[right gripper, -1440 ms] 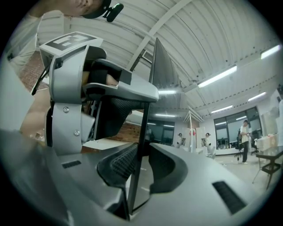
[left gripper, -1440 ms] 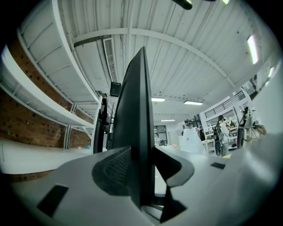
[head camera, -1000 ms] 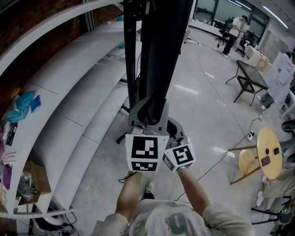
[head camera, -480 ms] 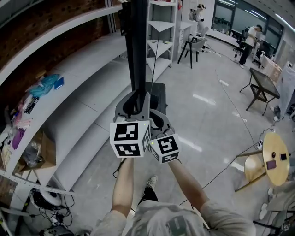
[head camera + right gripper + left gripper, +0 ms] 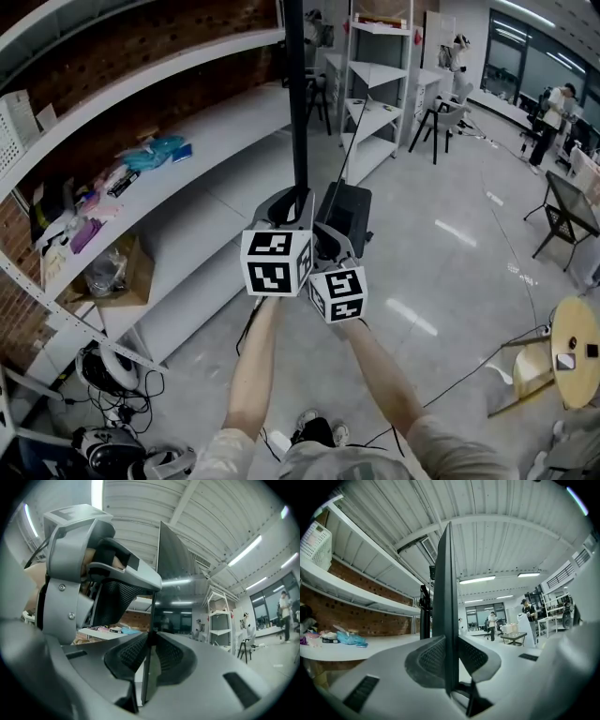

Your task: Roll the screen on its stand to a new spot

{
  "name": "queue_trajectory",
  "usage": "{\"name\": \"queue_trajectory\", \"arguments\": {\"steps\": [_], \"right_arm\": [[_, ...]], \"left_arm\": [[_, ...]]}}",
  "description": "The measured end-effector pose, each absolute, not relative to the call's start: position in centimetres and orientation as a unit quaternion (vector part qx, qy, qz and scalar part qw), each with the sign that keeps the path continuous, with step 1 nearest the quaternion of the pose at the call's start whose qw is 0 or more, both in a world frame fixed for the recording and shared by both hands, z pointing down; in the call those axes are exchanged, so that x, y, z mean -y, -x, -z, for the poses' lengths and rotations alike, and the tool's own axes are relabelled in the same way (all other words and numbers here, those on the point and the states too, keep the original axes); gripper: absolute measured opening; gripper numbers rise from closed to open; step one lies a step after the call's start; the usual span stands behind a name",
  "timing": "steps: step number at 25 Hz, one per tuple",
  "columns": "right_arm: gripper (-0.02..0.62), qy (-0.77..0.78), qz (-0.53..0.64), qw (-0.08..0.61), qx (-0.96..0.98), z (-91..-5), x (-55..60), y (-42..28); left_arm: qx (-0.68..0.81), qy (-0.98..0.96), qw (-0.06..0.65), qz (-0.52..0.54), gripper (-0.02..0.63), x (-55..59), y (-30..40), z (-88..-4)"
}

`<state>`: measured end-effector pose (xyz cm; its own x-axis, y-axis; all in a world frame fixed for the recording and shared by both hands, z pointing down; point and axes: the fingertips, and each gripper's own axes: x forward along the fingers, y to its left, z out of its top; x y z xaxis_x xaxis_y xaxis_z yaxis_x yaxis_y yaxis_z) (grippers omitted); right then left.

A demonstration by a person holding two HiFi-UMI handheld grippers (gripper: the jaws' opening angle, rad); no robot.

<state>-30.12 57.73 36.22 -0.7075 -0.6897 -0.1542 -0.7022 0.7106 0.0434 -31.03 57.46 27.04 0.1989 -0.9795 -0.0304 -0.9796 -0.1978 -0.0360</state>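
Note:
The screen point(image 5: 295, 94) stands upright and shows edge-on as a thin dark strip; the dark base of its stand point(image 5: 347, 211) sits behind the grippers. My left gripper point(image 5: 289, 202) is shut on the screen's edge at chest height, and my right gripper point(image 5: 328, 230) is shut on it just beside and below. In the left gripper view the screen point(image 5: 449, 597) runs up between the mesh pads point(image 5: 433, 660) of the left gripper point(image 5: 451, 656). The right gripper point(image 5: 150, 653) pinches the screen point(image 5: 171, 559) too, with the left gripper point(image 5: 93, 573) right above. Both pairs of jaws have just been closing on the panel.
Long white shelves point(image 5: 187, 141) line the brick wall at left, with coloured items point(image 5: 155, 150), a cardboard box point(image 5: 122, 272) and cables and gear point(image 5: 112, 375) below. A white shelf unit point(image 5: 375, 84) stands ahead. A round yellow table point(image 5: 574, 352) and a person point(image 5: 553, 122) are at right.
The screen and both grippers have moved along the shelves. The screen went from a broad dark face to a thin edge, and more of the shelves and the room ahead came into view.

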Motion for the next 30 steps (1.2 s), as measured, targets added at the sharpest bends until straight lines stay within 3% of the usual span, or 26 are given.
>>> {"name": "queue_trajectory", "arguments": {"steps": [30], "right_arm": [[0.018, 0.304, -0.068, 0.082, -0.947, -35.3, -74.0, 35.9]], "left_arm": [[-0.656, 0.753, 0.036, -0.029, 0.081, -72.9, 37.4, -26.4]]}}
